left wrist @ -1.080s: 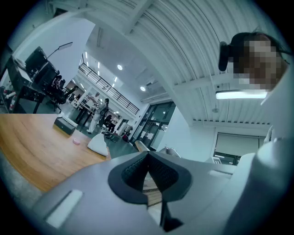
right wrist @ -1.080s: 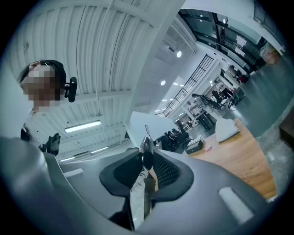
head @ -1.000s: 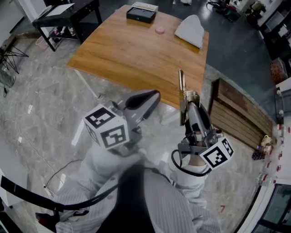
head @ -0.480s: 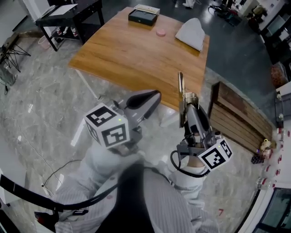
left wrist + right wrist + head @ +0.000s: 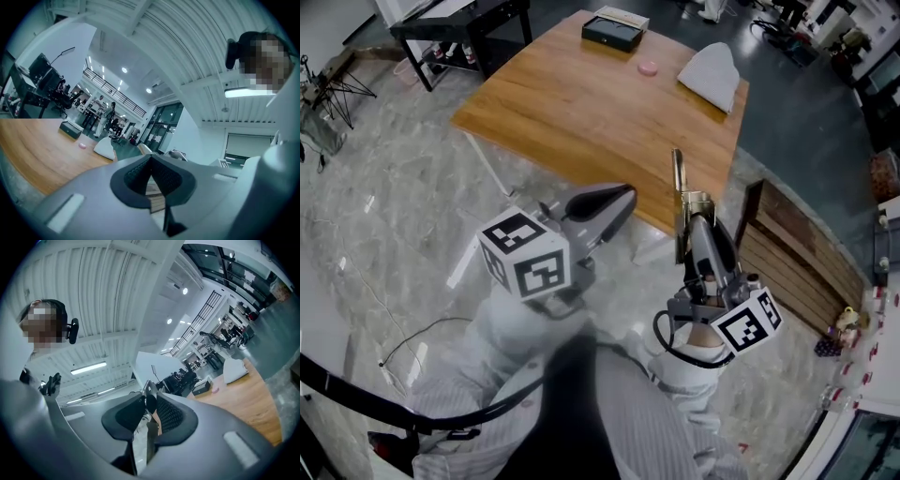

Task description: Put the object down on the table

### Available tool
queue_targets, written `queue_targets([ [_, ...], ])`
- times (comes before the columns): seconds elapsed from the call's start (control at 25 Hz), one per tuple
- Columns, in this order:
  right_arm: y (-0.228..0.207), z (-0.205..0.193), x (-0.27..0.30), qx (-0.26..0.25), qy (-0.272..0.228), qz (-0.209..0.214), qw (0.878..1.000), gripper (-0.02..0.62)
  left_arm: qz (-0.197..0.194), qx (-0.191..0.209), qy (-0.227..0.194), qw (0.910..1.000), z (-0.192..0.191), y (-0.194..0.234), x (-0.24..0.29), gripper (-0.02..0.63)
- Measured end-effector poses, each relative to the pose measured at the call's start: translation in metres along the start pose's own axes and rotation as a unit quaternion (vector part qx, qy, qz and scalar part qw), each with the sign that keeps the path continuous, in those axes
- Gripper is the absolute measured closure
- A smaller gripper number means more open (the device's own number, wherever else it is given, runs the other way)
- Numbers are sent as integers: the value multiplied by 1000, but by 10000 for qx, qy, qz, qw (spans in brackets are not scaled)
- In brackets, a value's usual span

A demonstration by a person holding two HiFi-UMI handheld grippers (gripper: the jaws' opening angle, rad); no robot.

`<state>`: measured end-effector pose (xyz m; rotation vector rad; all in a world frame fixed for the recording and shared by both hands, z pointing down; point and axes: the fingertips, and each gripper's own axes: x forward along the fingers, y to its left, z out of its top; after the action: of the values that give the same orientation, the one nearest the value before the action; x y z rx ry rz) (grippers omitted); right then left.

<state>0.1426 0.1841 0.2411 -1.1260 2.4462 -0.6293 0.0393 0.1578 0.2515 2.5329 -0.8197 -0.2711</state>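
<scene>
My right gripper (image 5: 694,201) is shut on a thin brass-coloured metal tool (image 5: 677,174). The tool stands up out of the jaws and points toward the near edge of the wooden table (image 5: 581,103). In the right gripper view the tool (image 5: 149,390) sits pinched between the dark ribbed pads (image 5: 171,414), and the right gripper (image 5: 149,400) is held in the air, short of the table. My left gripper (image 5: 622,195) is beside it on the left, also short of the table edge. The left gripper (image 5: 150,158) has its pads meeting at the tip and holds nothing.
At the table's far end lie a black box (image 5: 614,33), a small pink disc (image 5: 648,67) and a white folded cloth (image 5: 712,75). A slatted wooden bench (image 5: 792,253) stands to the right of the table. A black desk (image 5: 464,19) is at the far left, and a cable (image 5: 422,337) trails on the marble floor.
The head view has shifted a little, so the table sits slightly further right in the picture. Both grippers keep nearly the same place, and the right one still grips the tool.
</scene>
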Motion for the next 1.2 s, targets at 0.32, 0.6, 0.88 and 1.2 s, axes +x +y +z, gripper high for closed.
queue_targets([
  [0.32,-49,-9,57,266,131,-165,9994,506,112,-165,122,9997,8,69,31,604],
  [0.6,-111,1,155,226,-17,-431,9988,508,-123,-242,314,9991,44,167,90,604],
  [0.88,-169,2,223,300,-3,-941,9951,508,-286,-512,768,9953,56,246,142,604],
  [1.2,-252,-3,252,486,345,-1420,9881,509,-185,-902,1146,9891,34,292,199,604],
])
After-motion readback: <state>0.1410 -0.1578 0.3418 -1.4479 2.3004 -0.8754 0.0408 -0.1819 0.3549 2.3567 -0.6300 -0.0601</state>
